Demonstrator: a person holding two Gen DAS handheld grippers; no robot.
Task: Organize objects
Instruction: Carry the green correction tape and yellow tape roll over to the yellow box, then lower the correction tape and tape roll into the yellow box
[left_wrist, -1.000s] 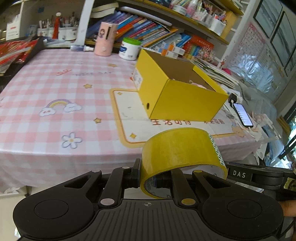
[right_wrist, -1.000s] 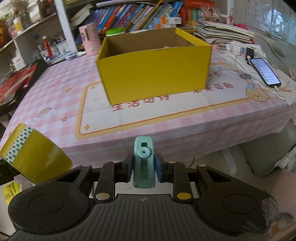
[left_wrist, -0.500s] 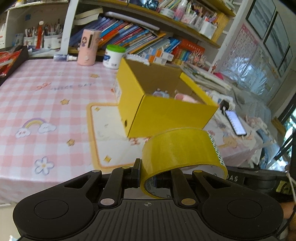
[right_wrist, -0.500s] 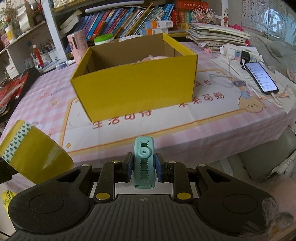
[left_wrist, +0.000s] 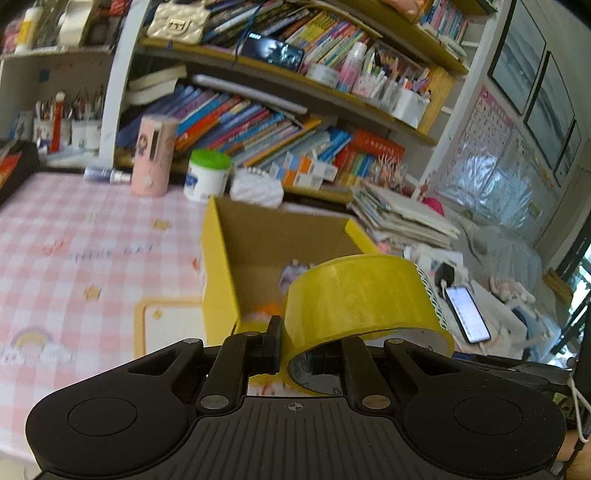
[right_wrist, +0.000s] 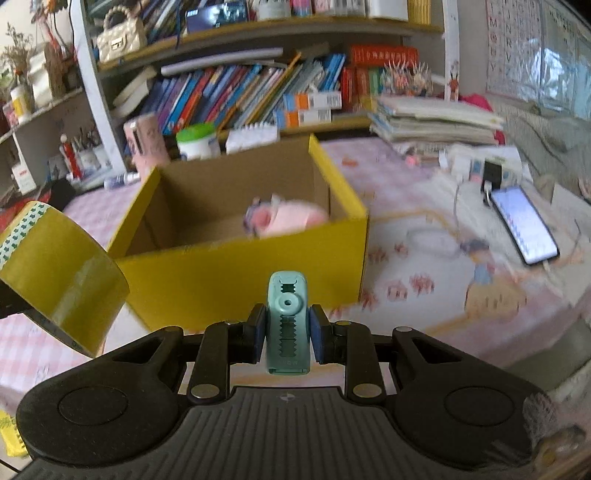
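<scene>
My left gripper (left_wrist: 295, 350) is shut on a yellow tape roll (left_wrist: 362, 295), held at the near edge of an open yellow cardboard box (left_wrist: 218, 277). The roll also shows at the left of the right wrist view (right_wrist: 59, 273). My right gripper (right_wrist: 287, 332) is shut on a small teal clip-like tool (right_wrist: 287, 321), held just in front of the box's near wall (right_wrist: 240, 280). Inside the box lies a pink soft toy (right_wrist: 291, 219); it also shows faintly in the left wrist view (left_wrist: 295, 273).
The box stands on a table with a pink checked cloth (left_wrist: 74, 240). A pink cylinder (left_wrist: 153, 155) and a green-lidded white jar (left_wrist: 207, 173) stand behind it. A lit phone (right_wrist: 524, 225) on a cable lies right. Bookshelves (right_wrist: 258, 92) and stacked papers (right_wrist: 432, 122) line the back.
Both grippers have moved forward and up toward the box, so its inside and the pink toy now show. Both still hold their objects.
</scene>
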